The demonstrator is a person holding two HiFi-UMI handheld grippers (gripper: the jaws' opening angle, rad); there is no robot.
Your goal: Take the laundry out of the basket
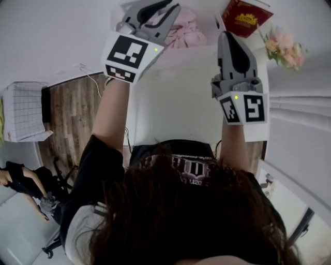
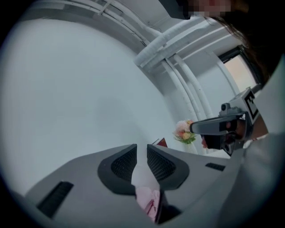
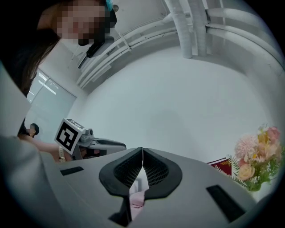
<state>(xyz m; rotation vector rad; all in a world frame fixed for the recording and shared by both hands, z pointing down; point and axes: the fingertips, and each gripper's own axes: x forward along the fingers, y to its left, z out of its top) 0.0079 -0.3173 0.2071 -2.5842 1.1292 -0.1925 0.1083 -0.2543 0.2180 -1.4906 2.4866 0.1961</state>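
Observation:
A bundle of pink laundry (image 1: 182,30) lies at the far end of the white table (image 1: 176,103); no basket is in view. My left gripper (image 1: 164,9) is held up over the near side of that bundle. In its own view its jaws (image 2: 142,148) stand a narrow gap apart with nothing pinched, and pink cloth (image 2: 149,201) shows below through the gap. To its right my right gripper (image 1: 228,37) is raised over the table. Its fingertips (image 3: 142,150) meet with nothing between them, and a bit of pink cloth (image 3: 136,200) shows beneath.
A red booklet (image 1: 246,15) and a bunch of pink flowers (image 1: 283,46) stand at the table's far right corner. Left of the table are wooden floor, a white gridded box (image 1: 23,111) and a seated person (image 1: 20,181). A white wall rises behind the table.

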